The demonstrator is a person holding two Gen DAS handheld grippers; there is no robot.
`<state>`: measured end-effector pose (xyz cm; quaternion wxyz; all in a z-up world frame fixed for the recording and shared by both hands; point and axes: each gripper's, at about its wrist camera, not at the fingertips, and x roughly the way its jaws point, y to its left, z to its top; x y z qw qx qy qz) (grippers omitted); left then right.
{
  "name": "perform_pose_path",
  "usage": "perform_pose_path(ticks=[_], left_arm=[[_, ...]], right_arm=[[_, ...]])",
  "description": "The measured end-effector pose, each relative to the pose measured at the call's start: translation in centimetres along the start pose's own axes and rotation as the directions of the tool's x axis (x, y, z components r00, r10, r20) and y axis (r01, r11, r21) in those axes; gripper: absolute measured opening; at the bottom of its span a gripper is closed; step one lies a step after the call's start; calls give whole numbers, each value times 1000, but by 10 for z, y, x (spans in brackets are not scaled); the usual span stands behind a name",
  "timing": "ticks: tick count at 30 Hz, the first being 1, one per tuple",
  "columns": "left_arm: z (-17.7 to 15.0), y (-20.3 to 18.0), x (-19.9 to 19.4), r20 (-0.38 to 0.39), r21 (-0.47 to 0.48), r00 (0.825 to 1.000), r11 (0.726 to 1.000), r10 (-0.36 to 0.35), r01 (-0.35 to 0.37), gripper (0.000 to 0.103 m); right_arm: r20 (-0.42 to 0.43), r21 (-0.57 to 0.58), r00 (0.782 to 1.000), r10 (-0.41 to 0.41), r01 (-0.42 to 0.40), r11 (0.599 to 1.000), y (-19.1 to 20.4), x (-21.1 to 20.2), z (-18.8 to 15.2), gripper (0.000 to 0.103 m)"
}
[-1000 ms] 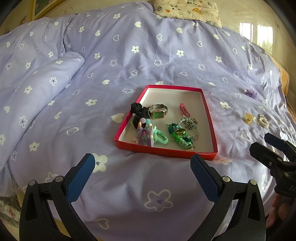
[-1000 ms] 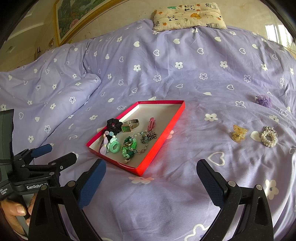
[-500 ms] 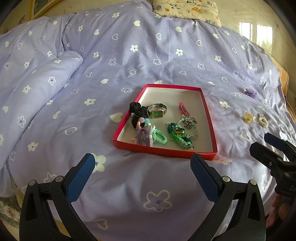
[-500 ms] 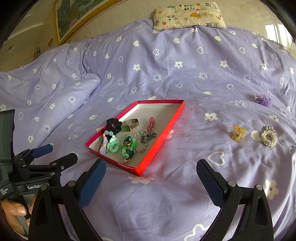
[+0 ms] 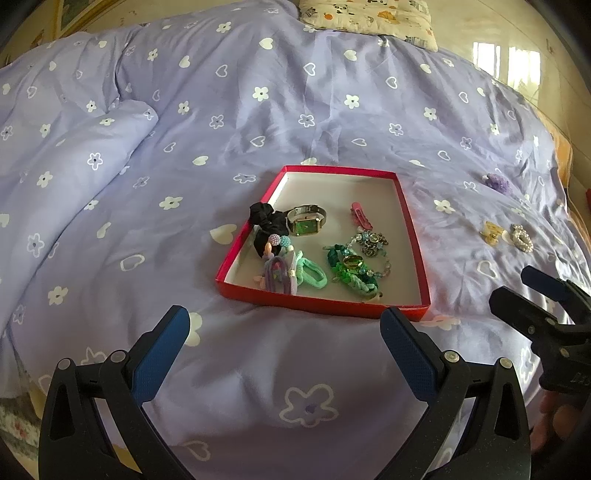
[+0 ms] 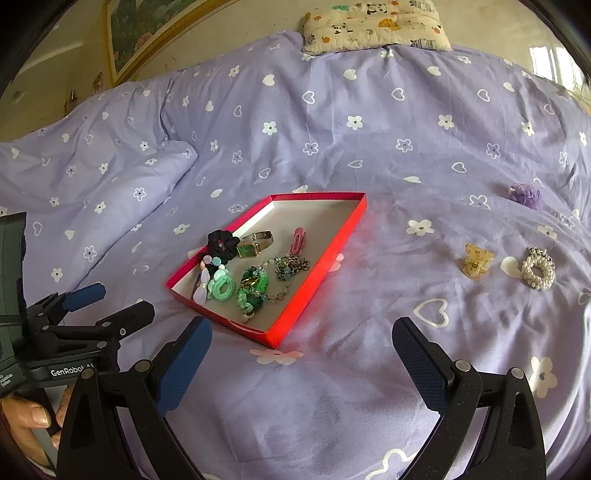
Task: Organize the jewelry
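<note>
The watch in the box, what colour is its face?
Green watch face, clearest in the left wrist view.

bed [image 6: 369,147]: lilac duvet | on it: red tray [image 6: 317,273], pillow [image 6: 373,26], yellow clip [image 6: 478,260], pearl scrunchie [image 6: 537,267], purple scrunchie [image 6: 526,195]

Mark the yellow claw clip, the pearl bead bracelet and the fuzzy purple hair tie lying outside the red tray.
Yellow plastic claw clip [image 6: 477,260]: right wrist view, on its body.
White pearl bead bracelet [image 6: 538,273]: right wrist view, on the beaded ring.
Fuzzy purple hair tie [image 6: 526,193]: right wrist view, on its middle.

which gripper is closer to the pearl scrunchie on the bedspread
Right. The right gripper hovers just short of the pearl scrunchie, which lies ahead to its right; the left gripper sits farther left, facing the red tray.
</note>
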<state>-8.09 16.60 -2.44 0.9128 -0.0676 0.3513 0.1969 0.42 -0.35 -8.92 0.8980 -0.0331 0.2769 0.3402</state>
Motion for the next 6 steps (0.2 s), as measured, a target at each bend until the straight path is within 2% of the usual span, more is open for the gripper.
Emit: perform_pose_path(ticks=[6], left_arm=[[5,5,2,-3,-12,1000,1000,-20,20,103]], right_arm=[[-7,1,1000,1,-1,1000,-1,4,2,100]])
